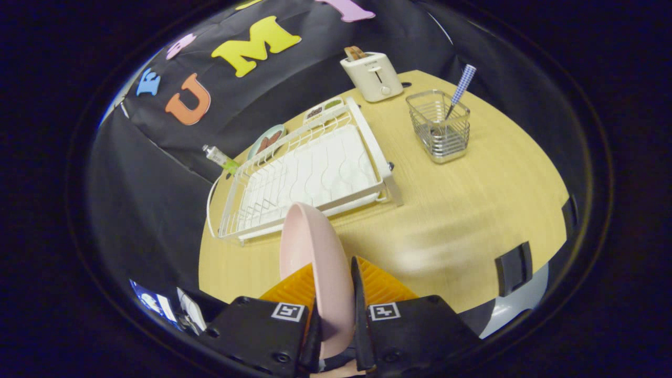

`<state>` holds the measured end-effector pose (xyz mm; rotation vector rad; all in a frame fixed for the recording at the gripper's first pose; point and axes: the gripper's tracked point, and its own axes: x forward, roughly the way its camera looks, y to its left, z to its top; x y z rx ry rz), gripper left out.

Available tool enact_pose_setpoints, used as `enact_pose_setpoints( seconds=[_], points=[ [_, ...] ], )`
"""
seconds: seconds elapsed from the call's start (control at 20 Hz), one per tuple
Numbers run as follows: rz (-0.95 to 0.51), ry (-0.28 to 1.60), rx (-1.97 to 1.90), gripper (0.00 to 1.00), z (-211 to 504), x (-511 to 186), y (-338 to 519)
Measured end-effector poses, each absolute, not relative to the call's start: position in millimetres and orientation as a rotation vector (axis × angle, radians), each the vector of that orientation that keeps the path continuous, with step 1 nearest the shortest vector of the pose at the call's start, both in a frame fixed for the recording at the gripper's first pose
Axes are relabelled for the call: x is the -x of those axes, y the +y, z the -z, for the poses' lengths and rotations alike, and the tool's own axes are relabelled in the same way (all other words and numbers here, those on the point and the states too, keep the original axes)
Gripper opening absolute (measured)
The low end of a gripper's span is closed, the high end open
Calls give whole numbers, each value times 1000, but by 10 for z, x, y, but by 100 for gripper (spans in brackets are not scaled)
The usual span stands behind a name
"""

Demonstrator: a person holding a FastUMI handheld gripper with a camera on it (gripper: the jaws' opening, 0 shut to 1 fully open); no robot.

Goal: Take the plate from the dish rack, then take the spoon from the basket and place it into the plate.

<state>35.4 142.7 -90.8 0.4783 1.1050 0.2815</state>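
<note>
A pink plate (pixel 315 252) stands on edge between my fingers, and my gripper (pixel 334 286) is shut on it, holding it above the wooden table (pixel 472 210). Beyond the plate lies the white wire dish rack (pixel 310 173), tilted in view, with no dish in its slots. Further off to the right stands a metal wire basket (pixel 440 134). A spoon (pixel 462 86) with a blue checked handle leans in it, handle up.
A cream toaster (pixel 371 76) with toast in it stands at the table's far edge. Behind the rack are a small dish (pixel 266 140), a tray of food (pixel 324 109) and a green tube (pixel 221 158). A dark clamp (pixel 513 268) sits on the near table edge.
</note>
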Motion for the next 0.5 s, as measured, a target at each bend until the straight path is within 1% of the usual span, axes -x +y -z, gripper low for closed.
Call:
enact_pose_setpoints(
  seconds=[0.35,0.45,0.5],
  points=[
    [-283,1160,-650,33,1308,-388,1404],
    [-296,1159,-695,34,1329,-418,1421],
    [-295,1156,-700,38,1356,-437,1413]
  ],
)
